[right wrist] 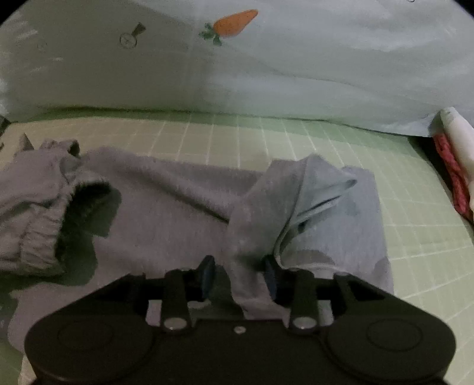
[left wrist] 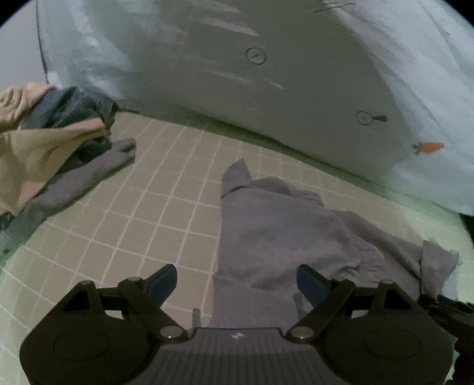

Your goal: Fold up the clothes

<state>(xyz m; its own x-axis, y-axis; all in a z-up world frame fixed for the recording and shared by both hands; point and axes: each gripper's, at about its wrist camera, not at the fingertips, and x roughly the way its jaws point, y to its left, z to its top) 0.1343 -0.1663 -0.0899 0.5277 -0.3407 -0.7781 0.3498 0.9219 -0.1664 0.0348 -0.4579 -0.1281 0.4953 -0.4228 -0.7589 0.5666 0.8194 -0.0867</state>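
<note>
A grey garment (left wrist: 290, 231) lies crumpled on the green grid mat (left wrist: 154, 189). In the right wrist view it spreads wide (right wrist: 166, 207), with an elastic waistband (right wrist: 38, 237) at the left and a paler blue-grey part (right wrist: 355, 225) at the right. My left gripper (left wrist: 237, 284) stands open just above the garment's near left edge, nothing between its fingers. My right gripper (right wrist: 239, 277) is partly open around a raised fold (right wrist: 251, 237) of the garment. The fold touches the right pad (right wrist: 270, 278); a gap shows beside the left pad (right wrist: 208, 275).
A pile of beige, dark blue and grey clothes (left wrist: 50, 139) sits at the mat's far left. A pale sheet with a carrot print (right wrist: 234, 22) rises behind the mat. A red and white item (right wrist: 454, 174) lies at the right edge.
</note>
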